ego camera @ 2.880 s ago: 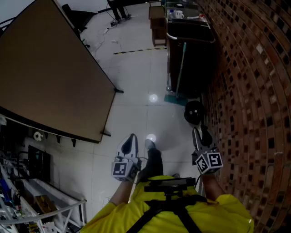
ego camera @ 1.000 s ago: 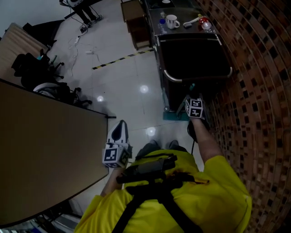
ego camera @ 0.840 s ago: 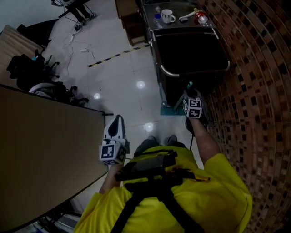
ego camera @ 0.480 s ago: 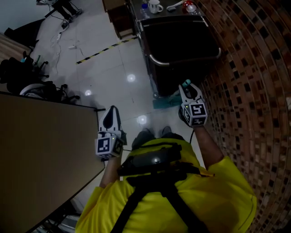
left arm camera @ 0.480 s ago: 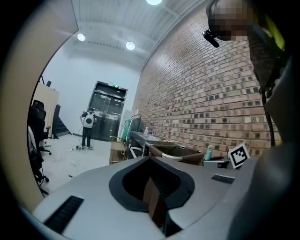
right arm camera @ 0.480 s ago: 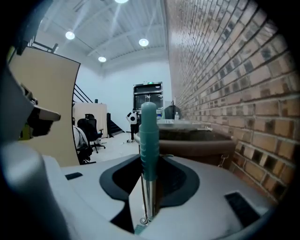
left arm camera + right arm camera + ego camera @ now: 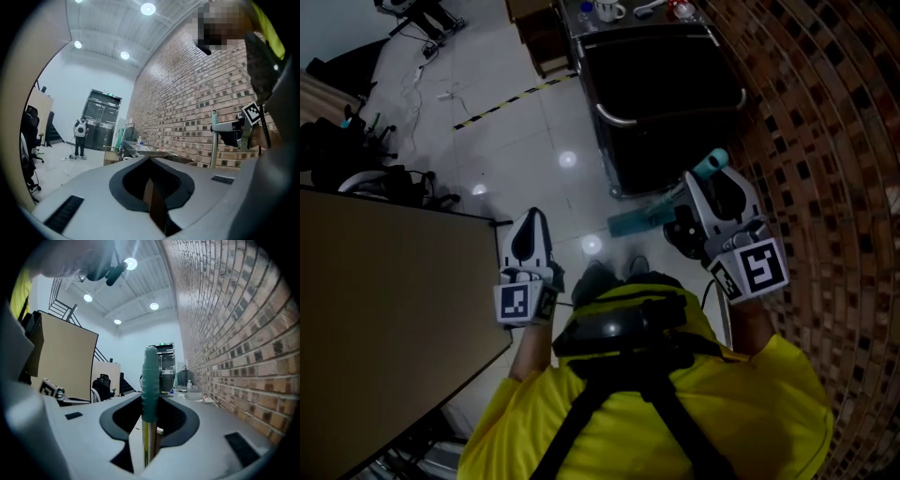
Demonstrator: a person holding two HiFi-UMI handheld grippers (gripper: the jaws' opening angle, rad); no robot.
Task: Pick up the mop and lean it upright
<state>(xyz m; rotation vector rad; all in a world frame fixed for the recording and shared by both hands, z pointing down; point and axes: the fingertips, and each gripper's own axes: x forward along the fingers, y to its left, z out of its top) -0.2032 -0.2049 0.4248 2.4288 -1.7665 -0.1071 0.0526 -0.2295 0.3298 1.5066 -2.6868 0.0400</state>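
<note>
The mop has a metal shaft [image 7: 671, 195], a teal grip [image 7: 710, 165] at its top and a teal head [image 7: 632, 222] on the floor by the black cart. My right gripper [image 7: 719, 187] is shut on the shaft just under the grip, close to the brick wall. In the right gripper view the mop handle [image 7: 150, 380] stands upright between the jaws of my right gripper [image 7: 150, 404]. My left gripper [image 7: 529, 246] hangs over the floor left of the person's feet, jaws together, holding nothing. The left gripper view shows my left gripper [image 7: 151, 194] shut, with the mop handle [image 7: 213, 143] to its right.
A black cart [image 7: 667, 89] with a cup [image 7: 605, 9] on top stands ahead against the brick wall [image 7: 830, 141]. A large brown board [image 7: 384, 309] fills the left. Chairs and bags [image 7: 356, 159] sit beyond it. Striped tape [image 7: 511, 98] crosses the glossy floor.
My right gripper has risen toward the camera with the mop handle in it, and the handle top now stands higher. The left gripper has barely moved.
</note>
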